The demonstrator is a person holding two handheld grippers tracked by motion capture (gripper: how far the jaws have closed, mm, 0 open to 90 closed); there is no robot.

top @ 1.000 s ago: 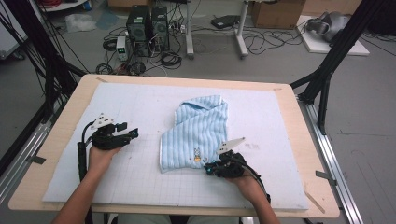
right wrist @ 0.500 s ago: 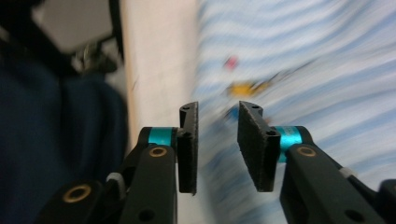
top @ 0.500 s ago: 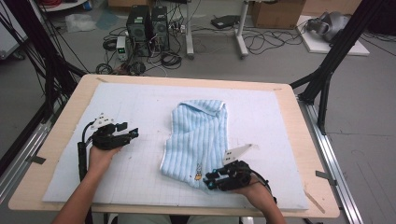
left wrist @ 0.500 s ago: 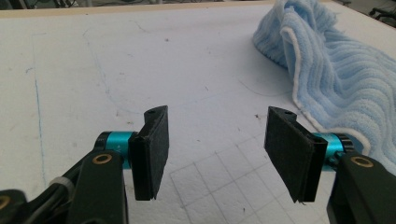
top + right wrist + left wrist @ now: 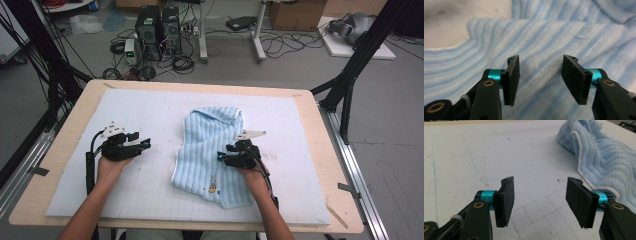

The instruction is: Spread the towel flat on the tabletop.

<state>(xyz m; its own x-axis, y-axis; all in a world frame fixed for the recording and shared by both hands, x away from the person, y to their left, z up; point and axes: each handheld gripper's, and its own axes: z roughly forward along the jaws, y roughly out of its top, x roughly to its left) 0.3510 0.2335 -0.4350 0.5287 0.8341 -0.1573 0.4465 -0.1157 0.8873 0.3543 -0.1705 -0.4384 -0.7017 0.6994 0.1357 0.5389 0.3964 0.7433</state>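
A light blue striped towel (image 5: 210,142) lies rumpled in the middle of the white mat (image 5: 150,107), with a small printed figure near its front edge. My right gripper (image 5: 221,159) hovers low over the towel's right part, pointing left. Its jaws have just been opening and stand apart in the right gripper view (image 5: 541,77); towel (image 5: 536,32) lies beneath them, none of it pinched. My left gripper (image 5: 145,144) rests on the mat left of the towel, open and empty (image 5: 540,200), with the towel's white-trimmed edge (image 5: 599,157) off to its right.
The mat covers a wooden table (image 5: 75,117) whose rim shows all round. Beyond the far edge are computer towers (image 5: 157,25), cables and a stand's legs on the floor. Black frame posts (image 5: 350,85) rise at the right.
The right gripper has let go of the towel's front corner and moved away from the person over the towel. The towel now lies flatter and longer. The left gripper has stayed put.
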